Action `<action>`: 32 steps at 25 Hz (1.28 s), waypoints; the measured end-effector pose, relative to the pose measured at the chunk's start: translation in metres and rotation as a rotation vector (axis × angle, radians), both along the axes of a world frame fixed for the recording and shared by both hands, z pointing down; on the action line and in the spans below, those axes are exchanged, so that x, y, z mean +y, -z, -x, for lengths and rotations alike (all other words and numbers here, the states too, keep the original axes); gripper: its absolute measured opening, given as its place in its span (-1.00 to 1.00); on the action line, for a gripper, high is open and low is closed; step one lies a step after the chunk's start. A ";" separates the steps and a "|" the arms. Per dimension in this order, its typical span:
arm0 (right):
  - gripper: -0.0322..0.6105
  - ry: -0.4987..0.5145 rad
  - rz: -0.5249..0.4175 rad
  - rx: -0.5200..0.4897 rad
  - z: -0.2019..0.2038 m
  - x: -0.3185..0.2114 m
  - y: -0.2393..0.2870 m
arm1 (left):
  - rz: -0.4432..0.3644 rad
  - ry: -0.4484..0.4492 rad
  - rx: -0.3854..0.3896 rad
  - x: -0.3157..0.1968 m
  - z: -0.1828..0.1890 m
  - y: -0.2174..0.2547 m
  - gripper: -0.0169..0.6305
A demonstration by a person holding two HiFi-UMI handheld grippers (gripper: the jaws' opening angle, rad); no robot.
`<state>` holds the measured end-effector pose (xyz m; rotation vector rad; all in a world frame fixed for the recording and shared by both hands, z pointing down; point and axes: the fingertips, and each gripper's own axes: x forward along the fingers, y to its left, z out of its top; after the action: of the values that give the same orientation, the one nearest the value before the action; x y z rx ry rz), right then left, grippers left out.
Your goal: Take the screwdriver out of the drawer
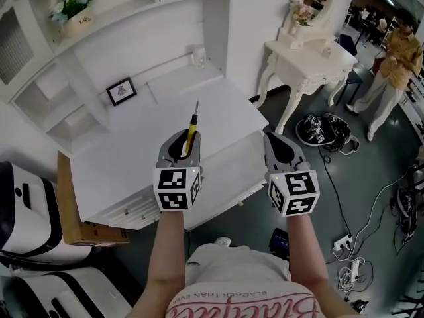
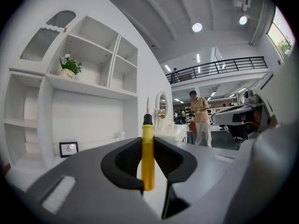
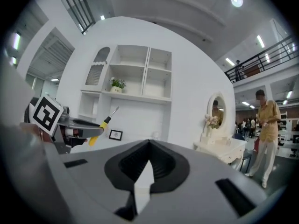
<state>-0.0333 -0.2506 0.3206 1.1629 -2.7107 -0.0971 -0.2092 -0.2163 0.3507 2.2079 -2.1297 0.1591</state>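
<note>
A screwdriver point(image 1: 192, 128) with a yellow handle and thin metal shaft sticks up between the jaws of my left gripper point(image 1: 188, 138), which is shut on its handle. In the left gripper view the screwdriver point(image 2: 147, 155) stands upright in the left gripper point(image 2: 147, 141), lifted above the white desk point(image 1: 126, 158). My right gripper point(image 1: 278, 140) hovers beside it at the right, over the desk's front edge. Its jaws meet with nothing between them in the right gripper point(image 3: 149, 143) view. That view also catches the screwdriver point(image 3: 103, 122) at the left.
A small framed picture point(image 1: 121, 91) stands at the desk's back, under a white shelf unit with a flower pot point(image 1: 73, 8). To the right are a white dressing table point(image 1: 311, 58) with a mirror, a standing person point(image 1: 392, 65) and cables point(image 1: 324, 130) on the floor. A cardboard box point(image 1: 86, 230) sits at the left.
</note>
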 end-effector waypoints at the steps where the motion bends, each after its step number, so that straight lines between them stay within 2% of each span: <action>1: -0.88 0.016 -0.008 -0.002 0.003 0.002 0.004 | -0.021 0.010 -0.009 0.004 0.000 0.009 -0.69; 13: -0.88 0.131 -0.162 -0.080 0.004 0.041 0.080 | -0.235 0.127 -0.090 0.066 0.001 0.102 -0.69; 22: -0.88 0.179 -0.214 -0.125 0.010 0.061 0.108 | -0.300 0.196 -0.129 0.100 0.008 0.128 -0.69; 32: -0.88 0.202 -0.240 -0.137 0.015 0.073 0.119 | -0.361 0.220 -0.151 0.122 0.010 0.155 -0.69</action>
<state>-0.0478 -0.1773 0.2018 0.9799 -2.9981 -0.3961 -0.2194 -0.0945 0.1958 2.1692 -2.6478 -0.0818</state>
